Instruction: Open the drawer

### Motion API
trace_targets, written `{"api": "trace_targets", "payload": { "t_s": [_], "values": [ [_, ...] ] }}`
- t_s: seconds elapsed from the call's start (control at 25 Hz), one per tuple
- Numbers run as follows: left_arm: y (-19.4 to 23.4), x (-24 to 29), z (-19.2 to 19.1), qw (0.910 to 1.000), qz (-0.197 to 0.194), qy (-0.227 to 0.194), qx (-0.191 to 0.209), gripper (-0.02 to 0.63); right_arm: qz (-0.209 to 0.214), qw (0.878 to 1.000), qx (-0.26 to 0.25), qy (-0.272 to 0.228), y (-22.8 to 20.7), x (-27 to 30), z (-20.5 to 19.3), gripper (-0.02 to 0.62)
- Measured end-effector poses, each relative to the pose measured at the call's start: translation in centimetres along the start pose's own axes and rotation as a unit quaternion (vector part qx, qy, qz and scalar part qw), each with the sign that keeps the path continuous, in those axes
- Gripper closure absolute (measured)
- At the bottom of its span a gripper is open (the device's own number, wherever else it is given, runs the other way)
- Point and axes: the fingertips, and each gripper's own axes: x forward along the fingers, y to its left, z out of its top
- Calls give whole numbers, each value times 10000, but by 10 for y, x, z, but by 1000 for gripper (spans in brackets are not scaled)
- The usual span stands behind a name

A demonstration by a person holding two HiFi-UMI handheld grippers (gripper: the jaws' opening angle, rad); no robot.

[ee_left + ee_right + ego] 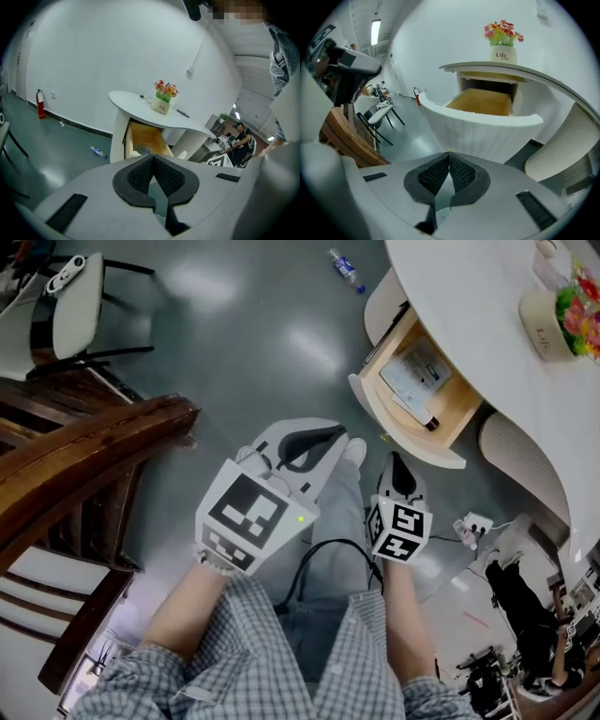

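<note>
The wooden drawer [412, 395] stands pulled out from under the white curved table [487, 324], with a flat white device and a pen inside. Its white ribbed front [478, 124] fills the middle of the right gripper view; the open wooden box [145, 138] also shows in the left gripper view. My left gripper [323, 439] is shut and empty, held back from the drawer over the floor. My right gripper [397, 465] is shut and empty, just short of the drawer front, touching nothing.
A flower pot [562, 320] stands on the table top. A plastic bottle [347, 270] lies on the grey floor. A wooden railing [84, 456] and a white chair [70, 306] are at the left. A white ribbed table leg [525, 465] is right of the drawer.
</note>
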Motion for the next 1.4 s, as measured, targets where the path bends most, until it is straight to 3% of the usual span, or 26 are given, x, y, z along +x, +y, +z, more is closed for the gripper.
{"api": "trace_targets", "payload": {
  "t_s": [0.64,0.76,1.4],
  "values": [
    [-27,-22,65,9995,-28,-156,257,601,72,9987,205,-450,-13,-74,60,586],
    [-33,-26,73,9995,-26,-54,320,601,24,9975,319,-623,-25,-90,77,586],
    [-68,-52,148,9950,-277,-463,846,601,-214,9804,575,-1871,-57,-182,177,586]
  ]
}}
